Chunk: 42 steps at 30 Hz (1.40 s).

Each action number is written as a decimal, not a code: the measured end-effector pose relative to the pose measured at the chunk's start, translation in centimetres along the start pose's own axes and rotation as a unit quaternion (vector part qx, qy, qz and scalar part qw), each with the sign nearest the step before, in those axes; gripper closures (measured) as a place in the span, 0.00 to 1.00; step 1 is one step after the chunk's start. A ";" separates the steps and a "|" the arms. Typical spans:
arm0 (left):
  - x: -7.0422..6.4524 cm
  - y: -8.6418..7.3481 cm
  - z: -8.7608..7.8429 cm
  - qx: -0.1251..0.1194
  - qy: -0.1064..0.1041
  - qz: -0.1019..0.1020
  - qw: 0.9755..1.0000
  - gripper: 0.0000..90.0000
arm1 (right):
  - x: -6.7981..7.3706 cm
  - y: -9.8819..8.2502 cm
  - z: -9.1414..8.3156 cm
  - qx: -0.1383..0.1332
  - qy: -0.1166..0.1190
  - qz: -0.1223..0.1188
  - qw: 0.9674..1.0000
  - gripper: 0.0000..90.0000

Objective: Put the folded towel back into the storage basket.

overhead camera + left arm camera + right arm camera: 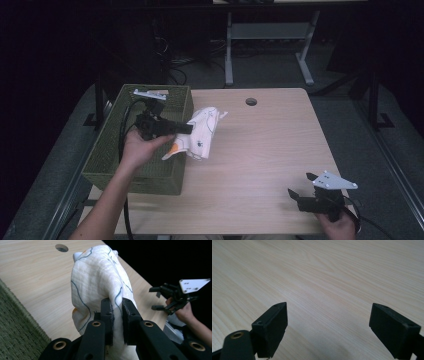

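The right gripper sits low at the surface's near edge, jaws apart, while the left gripper, jaws clamped on a white cloth, holds it beside the green basket, whose contents are too dark to make out

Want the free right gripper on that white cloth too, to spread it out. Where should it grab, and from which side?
Judging by the hang, take the loose upper corner of the white cloth, the tip away from the green basket. Come in from the open table side: the left gripper already pinches the cloth's middle fold, while the right gripper is open.
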<state>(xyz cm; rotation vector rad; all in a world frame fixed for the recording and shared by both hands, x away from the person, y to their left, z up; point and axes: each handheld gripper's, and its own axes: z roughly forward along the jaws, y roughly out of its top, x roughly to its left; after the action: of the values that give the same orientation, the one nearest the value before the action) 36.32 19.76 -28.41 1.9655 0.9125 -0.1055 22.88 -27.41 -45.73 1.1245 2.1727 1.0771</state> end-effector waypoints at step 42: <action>6.8 -4.2 -8.4 -0.028 0.047 -0.037 0.998 0.90 | -0.2 -0.1 0.2 0.008 -0.008 -0.001 1.000 0.17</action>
<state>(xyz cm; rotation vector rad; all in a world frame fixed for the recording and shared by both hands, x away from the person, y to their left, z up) 36.17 31.33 -29.56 1.8973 1.0387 -0.0296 23.12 -27.52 -45.88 1.1349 2.1729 1.0476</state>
